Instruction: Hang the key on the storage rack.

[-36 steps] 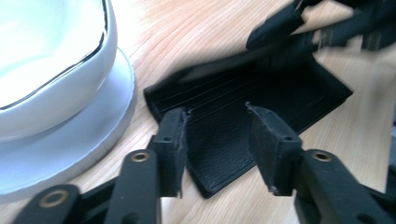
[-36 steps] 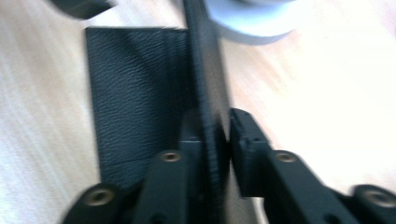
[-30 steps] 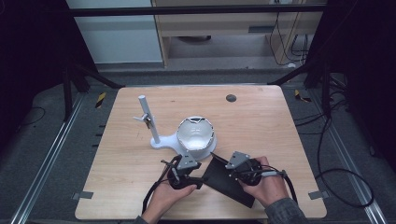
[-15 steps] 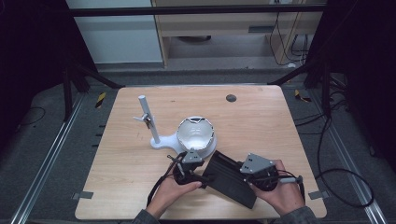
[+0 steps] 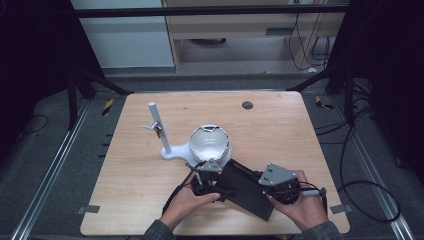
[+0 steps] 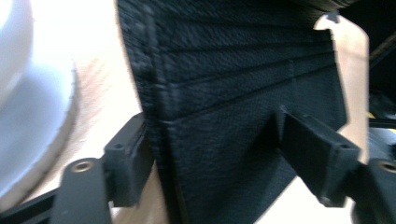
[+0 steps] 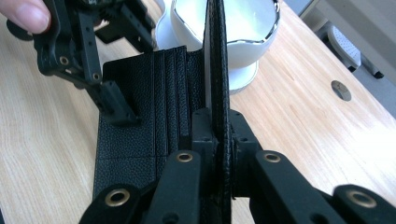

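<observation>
Nearest to me, my right gripper (image 7: pixel 212 135) is clamped on the raised flap of the black leather wallet with card slots (image 7: pixel 154 112), which lies open near the front edge of the light wooden table (image 5: pixel 125 165). My left gripper (image 6: pixel 205 154) straddles the flat half; its jaws have just been closing, the pads not yet pressing. Just behind stands the white ceramic bowl (image 5: pixel 210 142), inside it I see nothing.

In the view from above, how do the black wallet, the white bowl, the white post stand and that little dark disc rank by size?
Largest to smallest, as they look in the high view:
1. black wallet, lying open, partly covered by the grippers
2. white bowl and white post stand: too alike to rank
3. dark disc, by far the smallest
</observation>
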The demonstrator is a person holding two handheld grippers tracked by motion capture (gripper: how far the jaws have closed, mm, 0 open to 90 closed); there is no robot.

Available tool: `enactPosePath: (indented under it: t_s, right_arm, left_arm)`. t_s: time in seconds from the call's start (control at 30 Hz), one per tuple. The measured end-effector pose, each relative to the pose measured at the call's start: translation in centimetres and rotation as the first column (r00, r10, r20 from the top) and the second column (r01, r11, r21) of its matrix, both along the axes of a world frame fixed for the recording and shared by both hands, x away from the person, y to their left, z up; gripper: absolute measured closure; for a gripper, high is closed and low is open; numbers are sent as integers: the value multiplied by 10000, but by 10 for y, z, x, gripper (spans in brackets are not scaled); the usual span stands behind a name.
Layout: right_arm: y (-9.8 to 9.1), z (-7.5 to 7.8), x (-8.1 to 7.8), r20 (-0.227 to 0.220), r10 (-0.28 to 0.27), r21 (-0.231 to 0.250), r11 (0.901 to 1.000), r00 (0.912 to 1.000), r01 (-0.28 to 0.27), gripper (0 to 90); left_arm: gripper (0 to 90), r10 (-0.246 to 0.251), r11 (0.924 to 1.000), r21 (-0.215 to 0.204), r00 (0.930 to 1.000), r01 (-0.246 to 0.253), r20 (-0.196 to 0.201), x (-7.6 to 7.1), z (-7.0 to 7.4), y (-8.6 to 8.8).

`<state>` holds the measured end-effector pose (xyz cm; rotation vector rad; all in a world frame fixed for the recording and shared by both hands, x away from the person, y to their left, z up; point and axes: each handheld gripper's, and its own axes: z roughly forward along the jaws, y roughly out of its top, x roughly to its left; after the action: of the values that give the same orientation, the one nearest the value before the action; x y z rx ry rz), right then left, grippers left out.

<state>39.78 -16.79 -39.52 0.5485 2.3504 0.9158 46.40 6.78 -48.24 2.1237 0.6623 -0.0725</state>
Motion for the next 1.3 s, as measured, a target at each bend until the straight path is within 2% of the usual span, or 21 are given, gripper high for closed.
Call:
enactPosePath:
  t_s: [0.03,0.13,0.17,0.27,0.3,0.33,0.5,0.7,0.77,0.8,0.83,0.9,0.93,0.97,1.0,1.03,1.07,1.13,1.17,1.3]
  right_arm:
    - [0,2,0,58,-14,66,10000,10000,14,841]
    - [0,2,-1,111,0,91,10000,9999,-1,840]
    - [0,3,-1,153,48,95,9999,9999,-49,840]
    - [-1,2,-1,131,92,95,9999,9999,-93,839]
    - [-1,0,-2,94,116,35,9999,9999,-116,838]
    - [-1,-1,-2,94,120,-21,9999,9999,-120,837]
    - [-8,-6,-4,90,23,54,10000,10000,-24,820]
    - [-12,-2,-7,225,-14,479,9989,9997,3,798]
    - [-13,0,-7,292,-5,609,9981,9996,-13,787]
    - [-14,0,-7,297,-2,664,9978,9996,-17,779]
    - [-14,1,-7,281,-22,741,9973,9996,1,761]
    - [-13,1,-7,174,-12,941,9956,9998,-4,707]
    - [-13,1,-7,174,-12,941,9956,9998,-4,707]
    - [-12,1,-8,118,0,1041,9946,9999,-12,664]
    - [-10,-1,-9,44,-14,1124,9937,10000,9,569]
    - [-10,-1,-9,44,-14,1124,9937,10000,9,569]
    - [-9,-2,-10,-67,-45,1195,9928,10000,53,506]
    - [-9,-3,-11,-80,-22,1219,9925,10000,32,486]
    - [-8,-6,-11,-183,-51,1332,9911,9998,75,431]
    - [-8,-10,-12,-207,-128,1432,9896,9997,156,368]
  left_arm:
    - [329,-165,9996,-214,9993,158,-331,1,1,0]
    - [440,-228,9990,-388,9987,211,-452,1,3,1]
    - [484,-138,9984,-561,9977,101,-667,1,8,3]
    - [604,-213,9968,-783,9965,149,-811,1,13,5]
    - [657,-221,9930,-1172,9955,112,-919,0,21,7]
    - [691,-188,9915,-1302,9960,73,-873,-1,27,9]
    - [789,208,9974,-679,9991,-233,-374,-6,50,9]
    - [801,394,9988,275,9976,-411,574,-9,81,3]
    - [803,363,9981,463,9966,-398,741,-9,90,2]
    - [804,363,9981,463,9966,-398,741,-9,90,2]
    - [804,380,9962,743,9943,-455,995,-10,100,1]
    - [804,299,9940,1007,9911,-431,1296,-11,111,0]
    - [804,299,9940,1007,9911,-431,1296,-11,111,0]
    - [804,253,9927,1131,9898,-414,1402,-11,116,0]
    - [805,210,9918,1219,9888,-392,1475,-11,120,0]
    - [805,214,9913,1252,9879,-409,1536,-11,124,0]
    - [805,175,9894,1392,9854,-414,1691,-11,130,1]
    - [804,179,9889,1424,9848,-429,1728,-11,133,1]
    - [805,205,9882,1454,9834,-473,1805,-9,138,4]
    - [804,323,9888,1373,9819,-586,1866,-6,144,8]
